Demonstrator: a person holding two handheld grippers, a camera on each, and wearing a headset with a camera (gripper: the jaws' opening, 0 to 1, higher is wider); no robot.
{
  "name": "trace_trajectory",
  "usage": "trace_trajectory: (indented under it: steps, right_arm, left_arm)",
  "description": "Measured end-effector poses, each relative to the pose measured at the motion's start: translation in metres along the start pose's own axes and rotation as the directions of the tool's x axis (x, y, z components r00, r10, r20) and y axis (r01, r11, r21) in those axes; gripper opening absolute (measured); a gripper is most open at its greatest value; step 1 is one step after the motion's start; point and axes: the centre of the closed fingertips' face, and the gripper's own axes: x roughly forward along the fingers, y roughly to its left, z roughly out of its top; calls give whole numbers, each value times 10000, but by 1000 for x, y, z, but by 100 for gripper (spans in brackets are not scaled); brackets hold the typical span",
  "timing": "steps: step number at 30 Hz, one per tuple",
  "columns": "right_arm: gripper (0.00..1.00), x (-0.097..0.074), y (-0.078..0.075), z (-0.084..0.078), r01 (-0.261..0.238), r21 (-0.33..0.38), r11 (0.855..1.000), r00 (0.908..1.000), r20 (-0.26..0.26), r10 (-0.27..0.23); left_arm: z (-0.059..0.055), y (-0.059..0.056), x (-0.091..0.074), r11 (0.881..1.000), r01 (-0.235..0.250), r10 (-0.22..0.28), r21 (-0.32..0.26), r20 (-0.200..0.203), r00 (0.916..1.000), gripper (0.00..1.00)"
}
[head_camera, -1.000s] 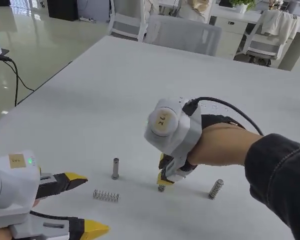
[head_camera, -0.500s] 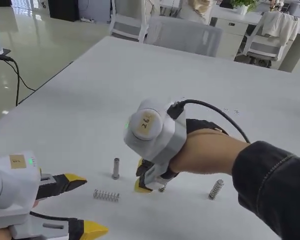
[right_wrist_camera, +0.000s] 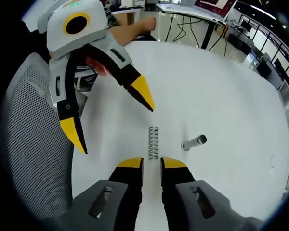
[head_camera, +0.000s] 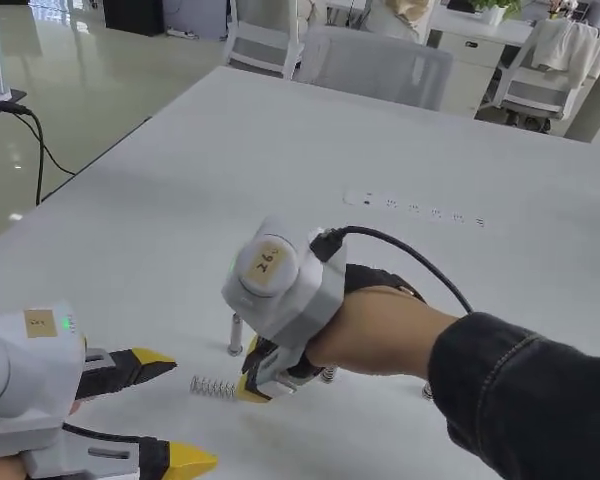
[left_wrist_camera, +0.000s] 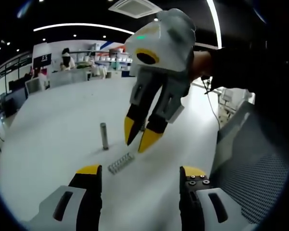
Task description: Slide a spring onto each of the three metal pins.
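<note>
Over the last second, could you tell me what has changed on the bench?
The right gripper swung left from the middle pin to the loose spring, jaws slightly apart at its end, not yet gripping. The left gripper stayed open; the spring and bare pin have not moved.

Head view is bright and even; light glares off the floor (head_camera: 80,70) at 10 o'clock; the table (head_camera: 280,150) is pale, with a soft shadow beneath the right gripper (head_camera: 252,375); both gripper views bow strongly toward their edges; ceiling strips (left_wrist_camera: 82,25) flare at 12 o'clock in the left gripper view; the spring (right_wrist_camera: 153,142) is sharp, the white around it nearly blown out.
</note>
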Motion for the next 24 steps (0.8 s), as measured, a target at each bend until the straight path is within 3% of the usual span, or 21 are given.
trace_trajectory:
  steps: [10,24]
  right_arm:
    - [11,15,-1,-3,21,101,9999,9999,-139,-19]
    - [10,23,-2,-7,91,-37,10000,9991,-402,-93]
  left_arm:
    - [-1,-1,0,10000,4,-4,-43,-11,10000,60]
    - [-2,-1,0,10000,-6,6,-63,-61,10000,59]
